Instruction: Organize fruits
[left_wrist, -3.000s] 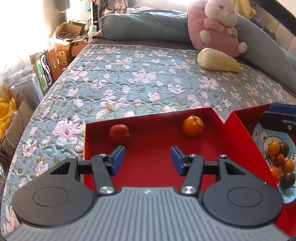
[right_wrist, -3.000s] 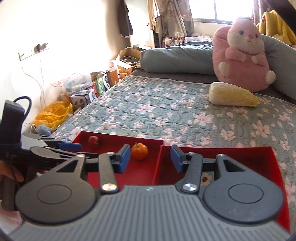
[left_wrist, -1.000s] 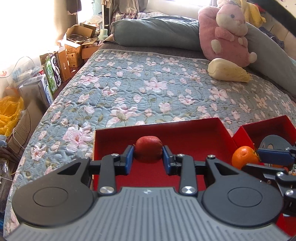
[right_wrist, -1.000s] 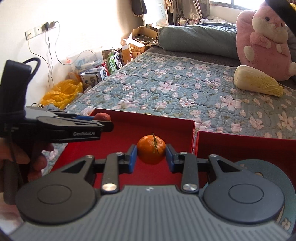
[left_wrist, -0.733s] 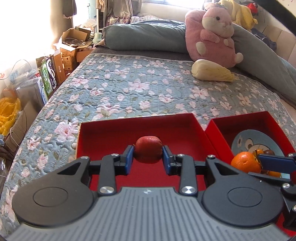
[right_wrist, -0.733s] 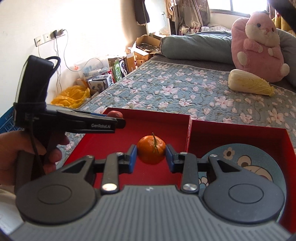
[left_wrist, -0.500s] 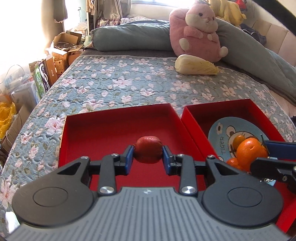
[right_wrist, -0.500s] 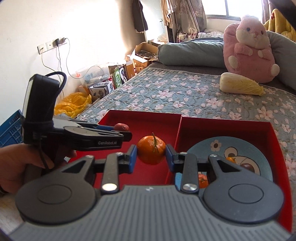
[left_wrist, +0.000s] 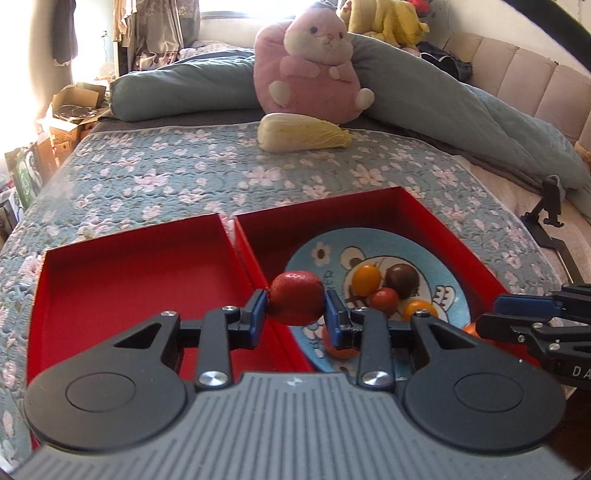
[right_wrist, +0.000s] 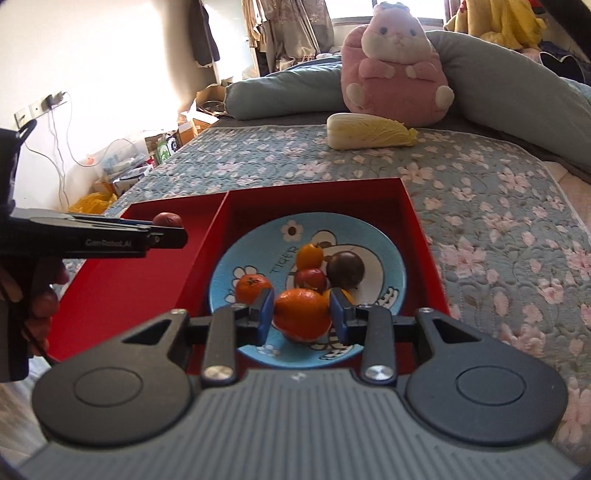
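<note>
Judging by how things lie, the sorting is nearly finished: the left tray (left_wrist: 133, 266) is bare of fruit, and the last two pieces are both in the air on their way to the plate (right_wrist: 384, 254) in the right tray (right_wrist: 417, 229). The left gripper (left_wrist: 295, 314) is closed on a dull red fruit (left_wrist: 295, 303), held above the divider between the trays and the plate's near-left edge. The right gripper (right_wrist: 301, 314) is clamped on an orange (right_wrist: 302, 314) low over the plate's near side, close to the fruit already there; whether it touches them I cannot tell. What is left, I would say, is to set both down and let go. On the plate sit a small orange (right_wrist: 253, 288), a yellow-orange tomato (right_wrist: 309, 256), a small red one (right_wrist: 312, 278), a dark brown one (right_wrist: 345, 271) and another orange piece mostly hidden behind the gripper. The trays look like stiff red card with straight low walls and a matte floor; the plate is round, glossy and pale blue with a cartoon print. The fruit skins are smooth and rounded, the orange faintly dimpled. All of it rests on a bed under a quilted floral cover (left_wrist: 184, 177), soft and likely to give. Farther back lie a cabbage (left_wrist: 303, 132) and a pink plush (left_wrist: 310, 70).
</note>
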